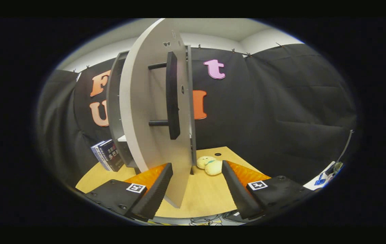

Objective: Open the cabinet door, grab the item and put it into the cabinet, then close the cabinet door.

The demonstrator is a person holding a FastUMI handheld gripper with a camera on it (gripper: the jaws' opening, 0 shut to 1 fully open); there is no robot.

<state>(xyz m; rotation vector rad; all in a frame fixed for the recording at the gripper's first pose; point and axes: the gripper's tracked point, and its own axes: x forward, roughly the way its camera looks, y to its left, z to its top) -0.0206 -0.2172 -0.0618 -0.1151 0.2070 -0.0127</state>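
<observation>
Yellow soft toy (210, 165) lies on the table (206, 196) beside the cabinet (116, 112), beyond the swung-out door (152, 135) standing between the spread, empty fingers of the gripper (196, 188); next, apparently, clear the door and grasp the toy.

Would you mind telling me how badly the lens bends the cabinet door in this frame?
Gripper view: strong fisheye bows the open cabinet door into an arc; its dark handle stays sharp; the soft toy beyond the open gripper looks slightly soft.
</observation>
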